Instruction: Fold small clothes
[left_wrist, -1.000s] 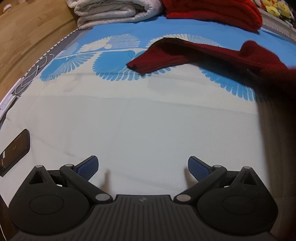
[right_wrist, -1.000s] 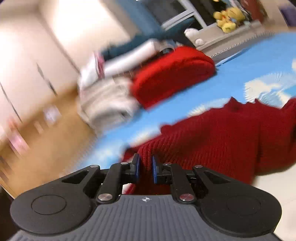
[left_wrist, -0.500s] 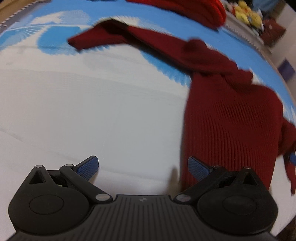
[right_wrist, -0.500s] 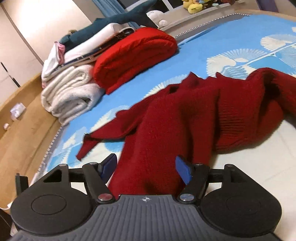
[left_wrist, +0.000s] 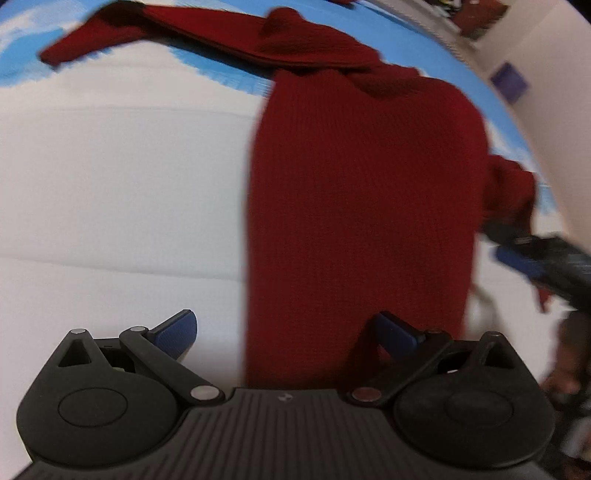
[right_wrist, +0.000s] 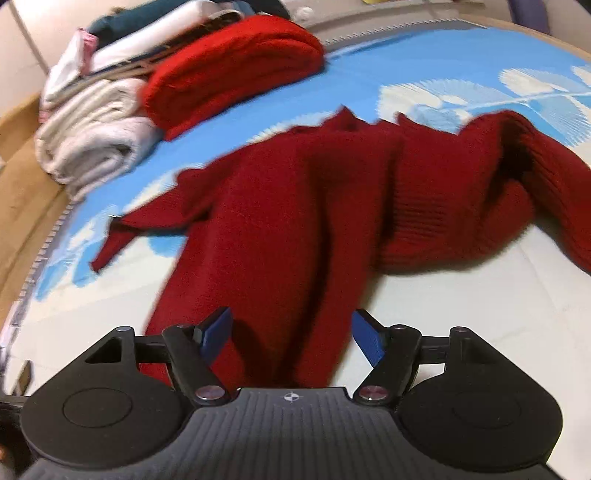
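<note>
Here, the right gripper (right_wrist: 291, 336) was seen with jaws spread wide and just opened, nothing pinched; dark red knit lay under and between the blue pads (right_wrist: 216, 332) without being pressed; the left gripper (left_wrist: 288, 332) was likewise held wide apart, empty, one pad over bare sheet and the other over the knit's lower body.

The dark red sweater (right_wrist: 295, 206) was laid on the blue-and-white bedsheet (right_wrist: 461, 332), body stretched toward the grippers, one sleeve (right_wrist: 147, 221) thrown out to the side, the other sleeve (right_wrist: 517, 166) bunched and rumpled beside the body; in the left wrist view the right gripper (left_wrist: 532, 254) was found near that bunched side, blurred.

A stack of folded clothes (right_wrist: 166, 92), bright red on pale, was set well apart at the bed's far corner.

Step was judged as layout: the garment dropped flat, no fold made yet; next, the bunched sleeve was reckoned to need pulling straight, then a pinch at the hem or sleeve edges by both grippers so a first fold could be carried over; thick knit was expected to sag and drag if only one layer was caught.
</note>
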